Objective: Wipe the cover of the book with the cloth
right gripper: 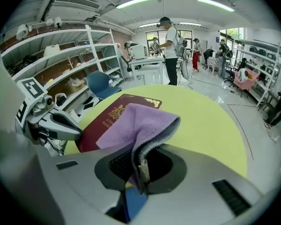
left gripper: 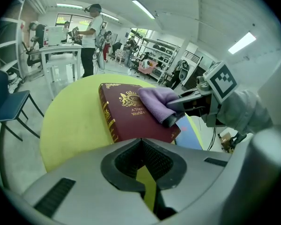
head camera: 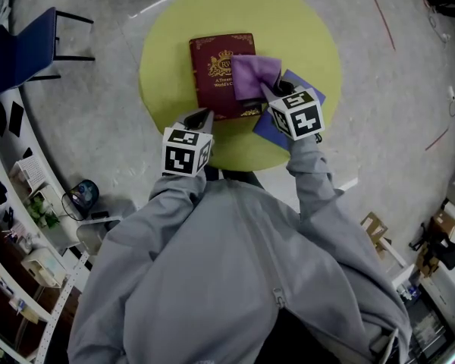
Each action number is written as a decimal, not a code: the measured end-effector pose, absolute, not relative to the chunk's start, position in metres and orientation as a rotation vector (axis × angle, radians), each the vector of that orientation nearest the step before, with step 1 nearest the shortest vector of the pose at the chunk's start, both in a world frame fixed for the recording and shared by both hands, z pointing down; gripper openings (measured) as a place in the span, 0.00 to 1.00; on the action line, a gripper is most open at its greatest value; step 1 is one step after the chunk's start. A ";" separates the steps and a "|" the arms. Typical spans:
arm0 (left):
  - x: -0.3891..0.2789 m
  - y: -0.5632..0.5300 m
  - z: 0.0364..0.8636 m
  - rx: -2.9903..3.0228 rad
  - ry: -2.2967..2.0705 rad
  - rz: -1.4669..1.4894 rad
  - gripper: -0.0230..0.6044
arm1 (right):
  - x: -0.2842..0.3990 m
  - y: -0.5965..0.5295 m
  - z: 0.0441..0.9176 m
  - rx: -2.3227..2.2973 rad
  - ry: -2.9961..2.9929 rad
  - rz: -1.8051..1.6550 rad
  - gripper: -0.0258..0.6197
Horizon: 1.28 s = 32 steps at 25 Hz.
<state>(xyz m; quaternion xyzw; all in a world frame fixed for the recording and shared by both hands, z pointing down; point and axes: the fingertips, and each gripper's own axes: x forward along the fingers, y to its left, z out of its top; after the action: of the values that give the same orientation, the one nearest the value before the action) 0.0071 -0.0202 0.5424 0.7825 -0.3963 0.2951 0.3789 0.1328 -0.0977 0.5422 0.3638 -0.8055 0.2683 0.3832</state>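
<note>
A maroon book [head camera: 212,82] with gold print lies flat in the middle of the round yellow table [head camera: 167,51]. A purple cloth [head camera: 254,76] rests on the right half of its cover, and my right gripper [head camera: 271,91] is shut on the cloth's near edge. In the right gripper view the cloth [right gripper: 136,123] bunches up out of the jaws and drapes forward over the book [right gripper: 105,118]. My left gripper [head camera: 199,117] sits at the book's near edge, shut, with nothing between its jaws. From the left gripper view the book [left gripper: 131,118] lies just beyond the jaws.
A flat blue item [head camera: 269,127] lies on the table under the right gripper, beside the book. A blue chair [head camera: 23,44] stands left of the table. Shelves line the left wall. People [left gripper: 91,36] stand at a desk [left gripper: 61,55] far behind the table.
</note>
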 end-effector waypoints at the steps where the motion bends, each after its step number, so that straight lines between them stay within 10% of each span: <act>1: 0.007 -0.020 0.542 1.994 -1.011 0.756 0.06 | 0.137 -0.097 0.543 0.937 -2.045 0.687 0.14; 13: -0.001 0.011 0.543 1.980 -0.967 0.795 0.06 | 0.153 -0.084 0.506 1.018 -2.051 0.630 0.14; 32: 0.003 0.027 0.548 1.976 -0.952 0.802 0.06 | -0.002 -0.035 0.499 0.539 -2.317 0.838 0.14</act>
<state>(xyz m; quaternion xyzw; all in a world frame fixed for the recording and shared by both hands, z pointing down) 0.0030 0.0272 0.5478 0.7782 -0.3749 0.3160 0.3924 -0.0025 -0.0347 0.4989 0.2037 -0.8748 0.3166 0.3048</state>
